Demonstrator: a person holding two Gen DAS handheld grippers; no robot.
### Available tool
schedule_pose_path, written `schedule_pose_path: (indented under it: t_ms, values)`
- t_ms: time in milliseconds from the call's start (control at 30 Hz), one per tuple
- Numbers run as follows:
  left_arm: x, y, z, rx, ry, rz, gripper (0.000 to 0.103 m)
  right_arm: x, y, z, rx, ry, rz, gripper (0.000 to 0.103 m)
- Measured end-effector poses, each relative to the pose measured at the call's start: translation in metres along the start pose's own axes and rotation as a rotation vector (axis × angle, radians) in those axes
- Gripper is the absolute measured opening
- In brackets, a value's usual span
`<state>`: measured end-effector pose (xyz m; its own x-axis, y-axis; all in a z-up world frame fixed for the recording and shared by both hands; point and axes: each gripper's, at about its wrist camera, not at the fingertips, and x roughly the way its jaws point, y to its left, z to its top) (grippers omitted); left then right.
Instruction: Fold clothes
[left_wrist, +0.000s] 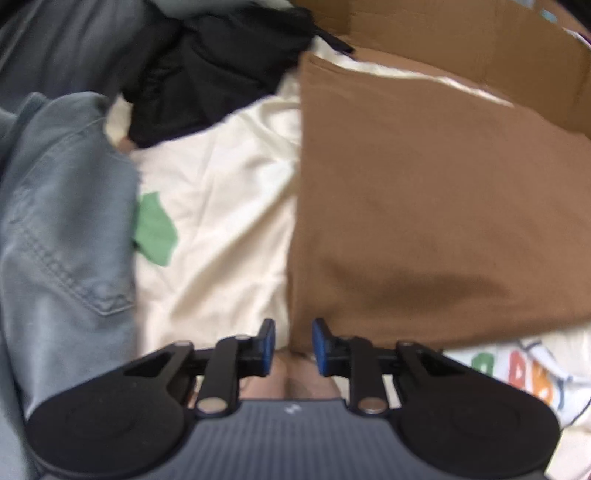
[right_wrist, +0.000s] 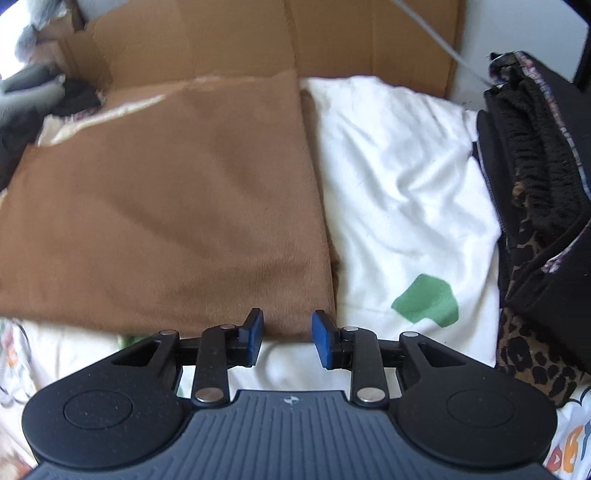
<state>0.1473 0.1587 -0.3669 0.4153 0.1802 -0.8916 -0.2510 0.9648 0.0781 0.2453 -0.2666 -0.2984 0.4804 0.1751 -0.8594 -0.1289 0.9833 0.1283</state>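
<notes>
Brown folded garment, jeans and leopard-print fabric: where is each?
brown folded garment (right_wrist: 166, 206): right wrist view, middle of top face.
jeans (left_wrist: 62, 229): left wrist view, denim beside the seam.
leopard-print fabric (right_wrist: 532, 358): right wrist view, lower spotted part.

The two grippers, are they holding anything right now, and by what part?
Nothing is held. The left gripper and right gripper stand open at the near corners of the folded brown fleece garment, with no fabric between their pads.
</notes>
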Motion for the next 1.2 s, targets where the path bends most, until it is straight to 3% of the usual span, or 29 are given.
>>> schedule_pose_path:
  t_ms: [100,200,433,767,867,1000,1200]
  values:
    - [-0.008,-0.001,0.009,-0.019,-0.016,-0.066,0.023,-0.002,0.007,0.008,-0.011,-0.006,0.042,0.036]
    - [-0.018,-0.024,0.016,0.043,-0.053,-0.102,0.024,-0.002,0.025,0.014,-0.043,-0.015,0.073,0.036]
    - [-0.017,-0.081,0.020,0.118,-0.058,-0.228,0.025,0.010,0.075,0.020,-0.162,-0.005,0.135,0.036]
    - [-0.003,-0.132,0.005,0.170,-0.040,-0.299,0.026,0.028,0.113,0.013,-0.253,0.037,0.166,0.036]
    - [-0.001,-0.139,0.003,0.172,-0.038,-0.312,0.032,0.029,0.125,0.009,-0.296,0.044,0.180,0.037]
    - [-0.005,-0.153,0.001,0.201,-0.065,-0.325,0.032,0.030,0.145,0.007,-0.348,0.043,0.209,0.037]
    - [-0.022,-0.185,-0.011,0.286,-0.099,-0.403,0.032,0.031,0.170,0.002,-0.439,0.042,0.261,0.038]
